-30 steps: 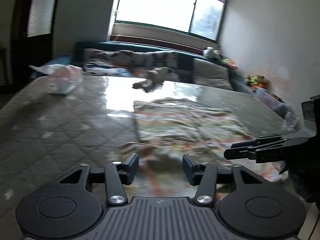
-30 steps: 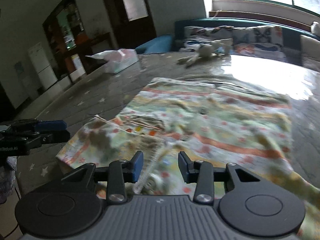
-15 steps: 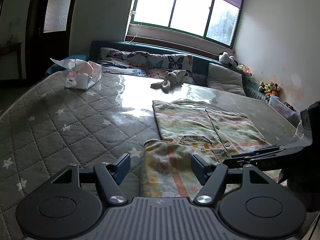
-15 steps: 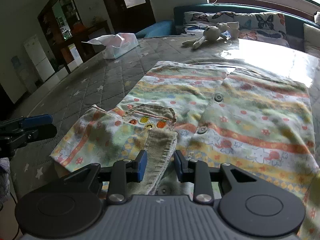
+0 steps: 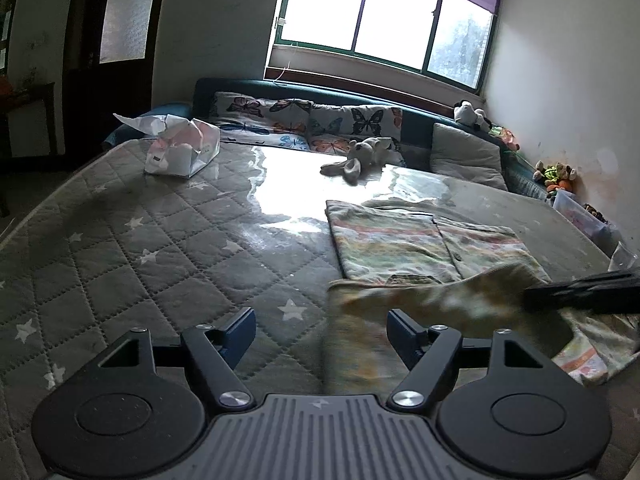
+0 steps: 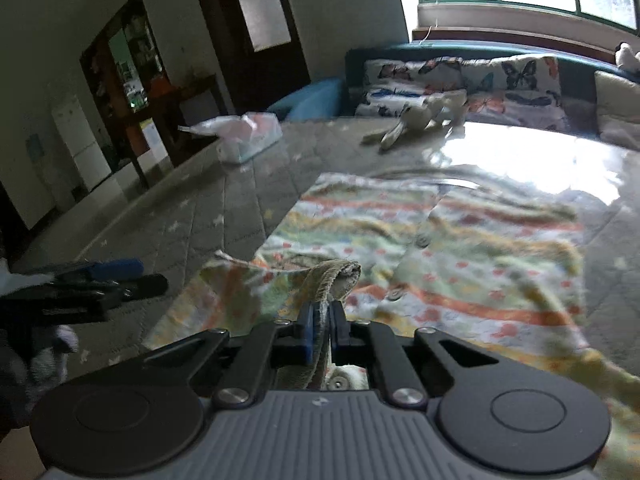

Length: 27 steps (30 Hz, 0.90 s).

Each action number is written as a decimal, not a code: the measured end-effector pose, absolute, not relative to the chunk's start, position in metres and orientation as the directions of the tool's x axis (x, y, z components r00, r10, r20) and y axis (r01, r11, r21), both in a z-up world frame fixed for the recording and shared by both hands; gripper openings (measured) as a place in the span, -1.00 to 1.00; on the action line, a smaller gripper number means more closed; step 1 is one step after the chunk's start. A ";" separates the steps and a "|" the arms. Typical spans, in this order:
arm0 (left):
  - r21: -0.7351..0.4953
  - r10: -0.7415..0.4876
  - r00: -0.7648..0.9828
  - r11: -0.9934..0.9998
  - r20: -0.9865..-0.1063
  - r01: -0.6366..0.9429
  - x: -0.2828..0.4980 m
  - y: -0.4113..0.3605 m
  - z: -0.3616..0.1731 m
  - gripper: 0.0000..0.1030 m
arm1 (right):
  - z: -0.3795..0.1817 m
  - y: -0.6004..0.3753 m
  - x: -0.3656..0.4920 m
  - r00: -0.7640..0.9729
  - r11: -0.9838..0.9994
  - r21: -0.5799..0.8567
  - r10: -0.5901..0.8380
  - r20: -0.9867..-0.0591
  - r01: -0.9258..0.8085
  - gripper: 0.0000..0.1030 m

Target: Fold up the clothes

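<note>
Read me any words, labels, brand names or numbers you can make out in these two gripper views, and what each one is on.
None can be read.
White tissue pack on the grey quilted table cover: dark marks, too small to read.
Patterned button-up shirt: printed pictures only, no lettering visible.

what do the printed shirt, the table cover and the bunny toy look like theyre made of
Printed shirt: soft woven cloth, likely cotton; matte, creased, with a ribbed cuff pinched in the right tongs. Table cover: quilted fabric with stitched diamonds and stars, apparently under a clear glossy sheet, given the window glare. Bunny toy: plush, limp, pale and fuzzy-looking; too small to say more.
</note>
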<state>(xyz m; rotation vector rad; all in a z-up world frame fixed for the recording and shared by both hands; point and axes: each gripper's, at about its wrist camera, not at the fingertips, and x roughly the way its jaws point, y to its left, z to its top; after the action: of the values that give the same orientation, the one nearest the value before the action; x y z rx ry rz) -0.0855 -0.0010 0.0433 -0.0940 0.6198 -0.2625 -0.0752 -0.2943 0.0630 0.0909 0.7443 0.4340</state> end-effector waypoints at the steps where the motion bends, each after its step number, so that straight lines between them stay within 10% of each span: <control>1: -0.157 -0.265 0.780 0.964 -0.567 0.214 -0.084 -0.002 0.042 0.46 | 0.067 -0.298 -0.079 0.657 0.911 0.228 0.407 -0.634 -0.343 -0.86; 27: 0.079 -0.208 0.742 0.940 -0.637 0.331 -0.036 -0.061 0.015 0.25 | 0.052 -0.338 -0.103 0.707 0.974 0.144 0.227 -0.670 -0.177 -0.86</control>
<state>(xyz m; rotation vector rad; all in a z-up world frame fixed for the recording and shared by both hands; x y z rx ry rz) -0.0364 -0.0609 0.0154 0.1920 0.6725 -0.2976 -0.1031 -0.3380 0.0523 0.0704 0.7535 0.2248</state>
